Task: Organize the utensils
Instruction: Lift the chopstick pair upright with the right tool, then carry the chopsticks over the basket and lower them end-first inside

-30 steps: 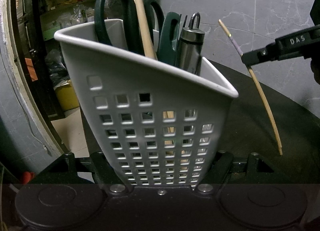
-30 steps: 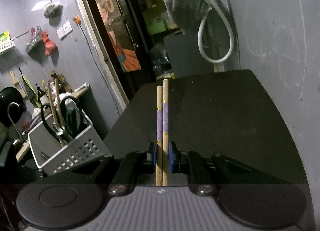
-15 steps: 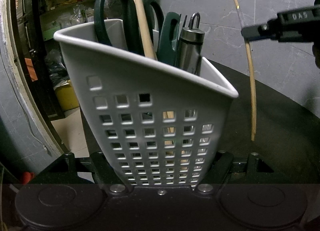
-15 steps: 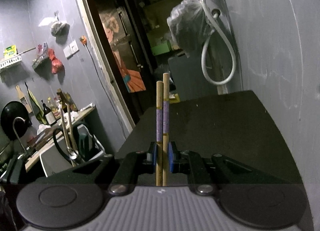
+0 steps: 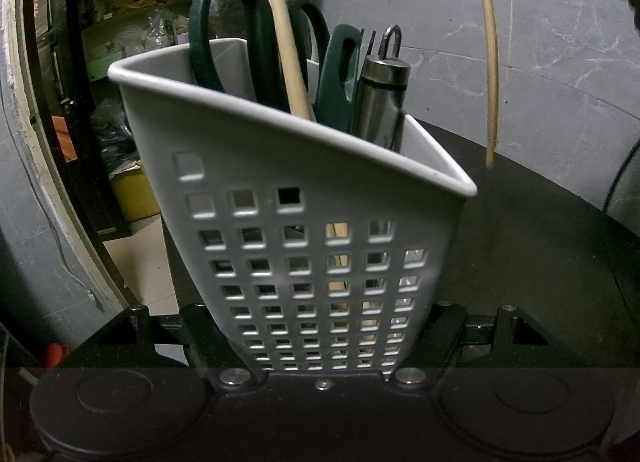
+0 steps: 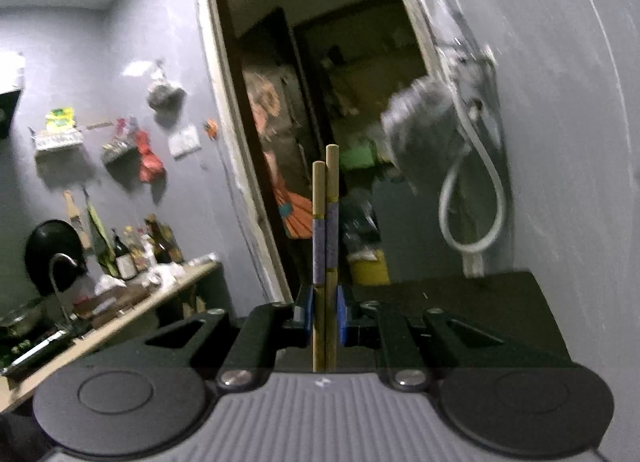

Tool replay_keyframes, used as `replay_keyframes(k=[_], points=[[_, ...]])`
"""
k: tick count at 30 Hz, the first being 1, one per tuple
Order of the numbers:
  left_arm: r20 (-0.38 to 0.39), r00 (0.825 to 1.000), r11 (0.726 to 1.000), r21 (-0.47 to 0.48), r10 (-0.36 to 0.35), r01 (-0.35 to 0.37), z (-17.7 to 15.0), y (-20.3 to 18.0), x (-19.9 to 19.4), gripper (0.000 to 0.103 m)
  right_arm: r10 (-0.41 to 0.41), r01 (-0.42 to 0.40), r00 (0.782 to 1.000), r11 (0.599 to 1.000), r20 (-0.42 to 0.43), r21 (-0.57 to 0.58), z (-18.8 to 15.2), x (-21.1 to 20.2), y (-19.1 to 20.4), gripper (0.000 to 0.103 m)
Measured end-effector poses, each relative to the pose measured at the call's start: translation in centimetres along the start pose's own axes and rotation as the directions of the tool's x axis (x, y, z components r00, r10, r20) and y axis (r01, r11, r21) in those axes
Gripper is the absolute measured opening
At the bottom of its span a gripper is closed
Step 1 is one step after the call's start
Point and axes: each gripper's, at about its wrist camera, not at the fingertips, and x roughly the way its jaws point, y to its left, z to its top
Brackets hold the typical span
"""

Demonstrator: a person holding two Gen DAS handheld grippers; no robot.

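A white perforated utensil basket point(image 5: 304, 190) fills the left wrist view, tilted, with my left gripper point(image 5: 320, 326) shut on its lower part, one finger point(image 5: 200, 326) on each side. Inside stand green-handled scissors point(image 5: 224, 34), wooden chopsticks point(image 5: 286, 46), a green handle point(image 5: 340, 74) and a steel handle point(image 5: 382, 98). My right gripper point(image 6: 325, 314) is shut on a pair of chopsticks with purple bands point(image 6: 326, 230). From the left wrist view these chopsticks point(image 5: 491, 74) hang almost upright, high and to the right of the basket, tips off the dark table point(image 5: 540, 262).
A grey marbled wall point(image 5: 540, 62) stands close behind the table. The right wrist view shows a dark doorway point(image 6: 340, 102), a white hose point(image 6: 472, 214) on the wall, and a cluttered counter point(image 6: 132, 302) with bottles at the left.
My right gripper has risen with the chopsticks; their tips left the table and they swung from slanted to nearly upright. The left gripper and basket have not moved.
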Motion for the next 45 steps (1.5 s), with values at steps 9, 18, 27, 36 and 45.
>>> replay_keyframes(k=[9,18,27,36,45], points=[[0.002,1.000,1.000,-0.008,0.006,-0.005,-0.1,-0.1,-0.1,0.076,0.147,-0.138,0.981,0.988,0.130,-0.075,5.0,-1.2,4.1,0.014],[0.003,1.000,1.000,-0.016,0.009,-0.008,0.0,-0.1,-0.3,0.076,0.272,-0.252,0.947,0.959,0.171,-0.131,6.9,-0.3,7.2,0.014],[0.006,1.000,1.000,-0.025,0.012,-0.011,0.0,-0.1,-0.3,0.076,0.287,-0.280,0.955,0.956,0.080,-0.092,4.2,2.8,8.4,0.014],[0.007,1.000,1.000,-0.026,0.010,-0.010,-0.1,0.0,-0.2,0.076,0.238,-0.235,0.971,0.959,-0.005,-0.159,0.5,4.1,10.0,0.014],[0.007,1.000,1.000,-0.023,0.008,-0.008,-0.1,0.0,-0.2,0.076,0.243,-0.257,0.966,0.945,-0.093,-0.203,-2.4,4.3,11.7,0.014]])
